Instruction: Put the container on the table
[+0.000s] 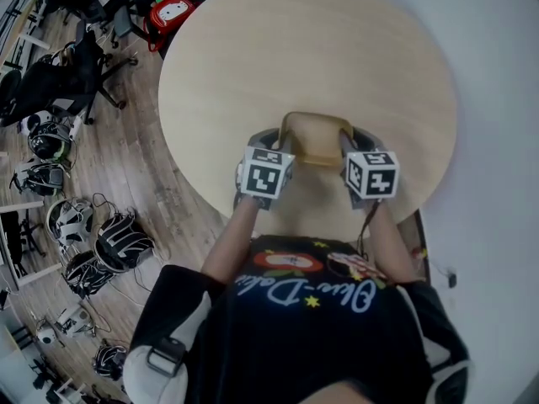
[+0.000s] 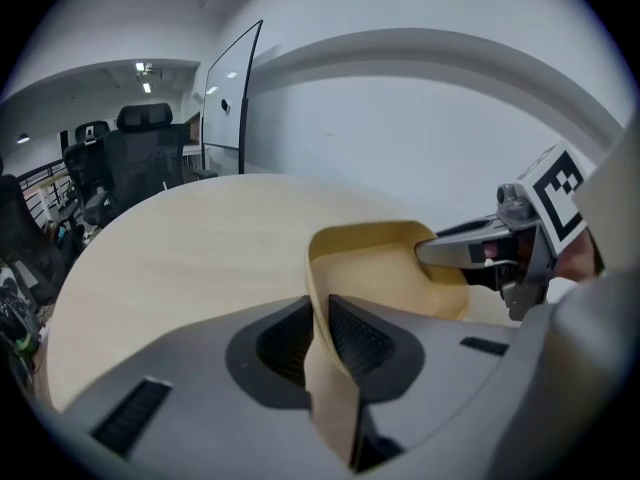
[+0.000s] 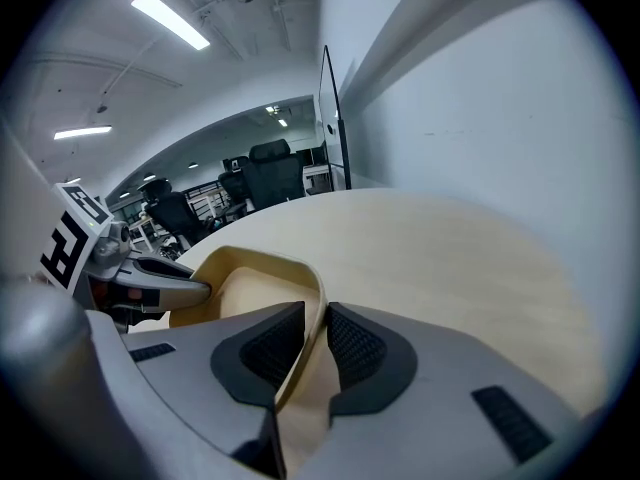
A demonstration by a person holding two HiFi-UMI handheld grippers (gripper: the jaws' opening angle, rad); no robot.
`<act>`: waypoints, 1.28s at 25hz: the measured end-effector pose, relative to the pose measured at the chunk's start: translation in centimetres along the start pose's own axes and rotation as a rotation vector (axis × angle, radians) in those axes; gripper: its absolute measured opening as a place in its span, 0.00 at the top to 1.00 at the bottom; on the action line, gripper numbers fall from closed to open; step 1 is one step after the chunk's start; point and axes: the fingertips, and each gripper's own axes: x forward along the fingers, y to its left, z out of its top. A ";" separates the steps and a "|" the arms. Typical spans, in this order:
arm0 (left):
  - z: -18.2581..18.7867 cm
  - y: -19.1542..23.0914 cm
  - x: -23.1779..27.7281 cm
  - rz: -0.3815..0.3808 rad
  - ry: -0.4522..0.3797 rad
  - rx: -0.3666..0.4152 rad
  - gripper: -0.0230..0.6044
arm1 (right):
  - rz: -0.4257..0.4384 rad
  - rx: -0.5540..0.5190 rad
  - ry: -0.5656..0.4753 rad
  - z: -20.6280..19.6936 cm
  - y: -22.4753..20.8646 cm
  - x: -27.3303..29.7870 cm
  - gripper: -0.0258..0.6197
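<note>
Head view: you are wearing a dark shirt (image 1: 286, 343) that is carrying white script lettering (image 1: 307, 291) across the chest; it is lying upside down to the camera and is not reading reliably. The cube (image 1: 268, 173) on your left gripper (image 1: 280, 135) and the cube (image 1: 372, 173) on your right gripper (image 1: 349, 138) are showing black-and-white square codes only

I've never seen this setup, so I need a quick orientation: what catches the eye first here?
A tan container is at the centre, over the near part of a round wooden table. The left gripper and the right gripper each pinch one of its side walls between their jaws. Off the table's far left edge stand black office chairs.
</note>
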 end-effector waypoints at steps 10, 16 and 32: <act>-1.8 0.6 2.2 -0.018 0.123 -0.055 0.89 | 0.035 0.053 0.105 -2.0 -0.6 2.8 0.87; -2.3 0.6 2.9 -0.022 0.147 -0.047 0.87 | 0.039 0.063 0.126 -3.0 -0.6 3.3 0.85; 3.9 3.0 -4.3 0.067 -0.196 -0.110 0.78 | -0.052 0.092 -0.168 3.3 -2.2 -3.5 0.79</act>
